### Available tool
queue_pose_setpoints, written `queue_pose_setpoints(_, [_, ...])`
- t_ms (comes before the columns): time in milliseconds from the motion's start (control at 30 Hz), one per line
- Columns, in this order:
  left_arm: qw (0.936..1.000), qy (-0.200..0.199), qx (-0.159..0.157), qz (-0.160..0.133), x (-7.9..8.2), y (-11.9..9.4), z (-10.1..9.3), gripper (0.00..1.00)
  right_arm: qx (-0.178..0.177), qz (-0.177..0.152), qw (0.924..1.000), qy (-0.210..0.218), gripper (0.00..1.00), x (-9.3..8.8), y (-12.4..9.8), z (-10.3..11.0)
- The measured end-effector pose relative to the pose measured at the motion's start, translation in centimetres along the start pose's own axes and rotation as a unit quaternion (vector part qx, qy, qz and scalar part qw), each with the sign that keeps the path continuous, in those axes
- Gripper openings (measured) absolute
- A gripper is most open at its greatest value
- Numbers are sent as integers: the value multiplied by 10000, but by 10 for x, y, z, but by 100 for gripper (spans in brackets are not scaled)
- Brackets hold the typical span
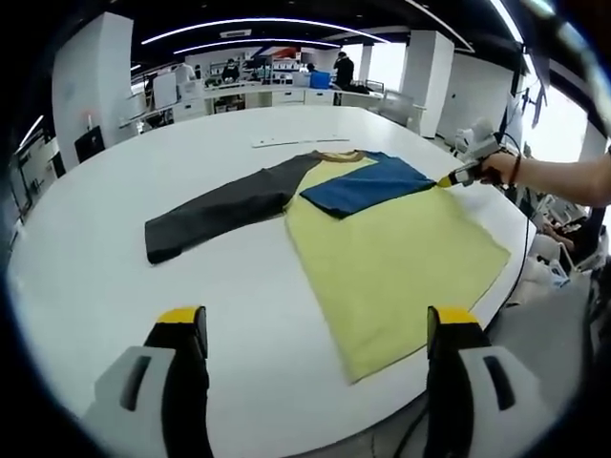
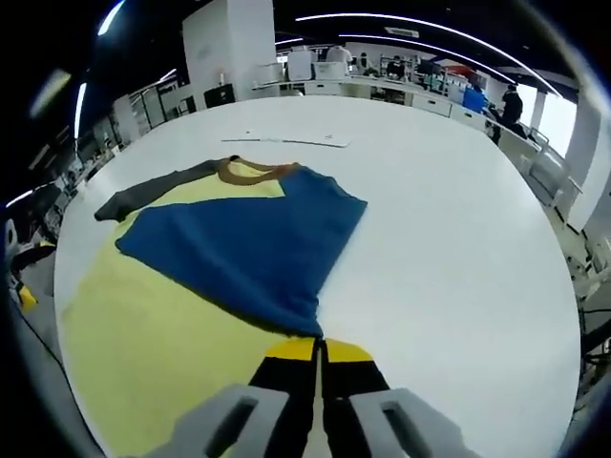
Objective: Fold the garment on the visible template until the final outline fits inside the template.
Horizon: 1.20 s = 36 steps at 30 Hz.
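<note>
A shirt lies flat on the white table (image 1: 86,277). Its yellow body (image 1: 391,253) spreads toward the near right edge. The dark grey sleeve (image 1: 215,212) stretches out to the left. The blue sleeve (image 1: 368,184) is folded across the chest below the tan collar (image 1: 339,155). In the right gripper view the blue sleeve (image 2: 243,243) narrows to a tip at my right gripper (image 2: 320,345), whose jaws are shut on that tip. A hand holds that right gripper (image 1: 456,176) at the shirt's right side. My left gripper (image 1: 317,317) is open above the near table edge, holding nothing.
A thin flat white strip (image 1: 301,142) lies on the table beyond the collar, and shows as the strip (image 2: 286,139) in the right gripper view. Desks, pillars and people stand far behind. The table edge runs close past the shirt's hem (image 1: 420,358).
</note>
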State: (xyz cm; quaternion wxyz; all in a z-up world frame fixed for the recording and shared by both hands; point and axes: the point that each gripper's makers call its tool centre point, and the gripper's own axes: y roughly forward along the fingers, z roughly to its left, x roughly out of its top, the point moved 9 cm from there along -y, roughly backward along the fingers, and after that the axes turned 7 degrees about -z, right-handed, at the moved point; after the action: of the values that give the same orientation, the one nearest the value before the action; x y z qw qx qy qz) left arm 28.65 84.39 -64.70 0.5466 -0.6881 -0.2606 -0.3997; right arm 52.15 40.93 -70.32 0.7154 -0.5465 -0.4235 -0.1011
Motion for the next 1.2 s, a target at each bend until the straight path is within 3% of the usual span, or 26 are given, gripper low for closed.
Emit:
queue_pose_setpoints(433, [9998, -86, 172, -106, 12, 6, 21, 90, 7, 56, 9999, -126, 0, 1, -2, -20])
queue_pose_setpoints(633, [9994, -92, 296, -161, 21, 11, 37, 89, 101, 63, 9999, -30, 0, 1, -2, -25])
queue_pose_setpoints(700, [9991, -136, 358, -176, 24, 13, 43, 87, 150, 53, 9997, 193, 0, 1, -4, -24])
queue_pose_setpoints(867, [9983, -214, 507, -187, 30, 16, 55, 85, 345, -359, 9966, 660, 21, 8, -13, -21])
queue_pose_setpoints(933, [9979, -213, 568, -225, 33, 17, 61, 85, 362, -420, 9959, 720, 36, 10, -18, -21])
queue_pose_setpoints(1033, [9970, -307, 664, -240, 37, 20, 70, 84, 408, -499, 9957, 666, 54, 13, -26, -17])
queue_pose_setpoints(1200, [9943, -537, 805, -443, 44, 25, 84, 80, 665, -543, 9951, 486, 72, 16, -43, 2])
